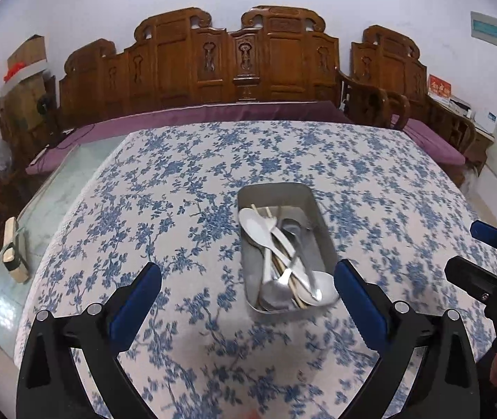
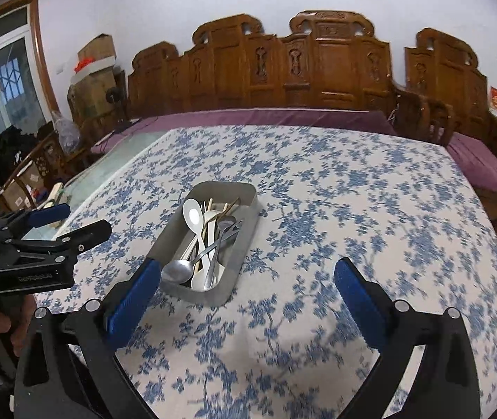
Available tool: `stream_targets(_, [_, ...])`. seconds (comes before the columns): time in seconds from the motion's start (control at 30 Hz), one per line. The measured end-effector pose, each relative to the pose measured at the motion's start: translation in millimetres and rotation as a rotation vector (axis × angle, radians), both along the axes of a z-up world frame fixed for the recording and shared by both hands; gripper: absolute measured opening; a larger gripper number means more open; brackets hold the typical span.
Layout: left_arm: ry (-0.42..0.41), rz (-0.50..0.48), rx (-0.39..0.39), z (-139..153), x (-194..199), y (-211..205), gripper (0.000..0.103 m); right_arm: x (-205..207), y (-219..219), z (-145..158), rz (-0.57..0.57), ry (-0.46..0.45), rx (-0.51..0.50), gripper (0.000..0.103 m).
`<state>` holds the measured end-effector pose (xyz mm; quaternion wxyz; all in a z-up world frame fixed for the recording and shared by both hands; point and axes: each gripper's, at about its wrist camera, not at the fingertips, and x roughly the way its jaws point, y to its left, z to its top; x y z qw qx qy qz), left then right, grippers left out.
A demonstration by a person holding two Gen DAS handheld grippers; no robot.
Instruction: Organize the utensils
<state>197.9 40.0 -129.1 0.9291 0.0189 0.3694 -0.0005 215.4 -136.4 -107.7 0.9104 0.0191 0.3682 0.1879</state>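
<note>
Blue-padded left gripper (image 1: 248, 279) and right gripper (image 2: 248, 276): both spread wide, holding nothing, hovering over the floral tablecloth (image 2: 353, 192). Between and just ahead, metal tray (image 2: 245, 244) piled with spoons (image 2: 192, 214), fork, chopsticks. Beyond, carved wooden bench (image 2: 318, 66).

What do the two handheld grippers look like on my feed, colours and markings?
Both match: the left gripper and right gripper have black plastic frames with silver rivets and two fingers faced with blue ribbed pads. Small white lettering, too blurred to read, marks the left one's side.
</note>
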Motion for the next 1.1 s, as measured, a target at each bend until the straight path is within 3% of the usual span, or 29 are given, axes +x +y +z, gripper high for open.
stream_targets(0.43, [-0.025, -0.037, -0.051, 28, -55, -32, 0.096, -60, -39, 32, -0.078, -0.059, 0.011, 0.1])
stream_targets(0.63, [-0.056, -0.031, -0.034, 44, -68, -36, 0.096, -76, -48, 48, -0.096, -0.089, 0.009, 0.101])
stream_targets(1.1, [-0.202, -0.047, -0.032, 119, -100, -54, 0.096, -110, -62, 124, -0.135, -0.262, 0.029, 0.101])
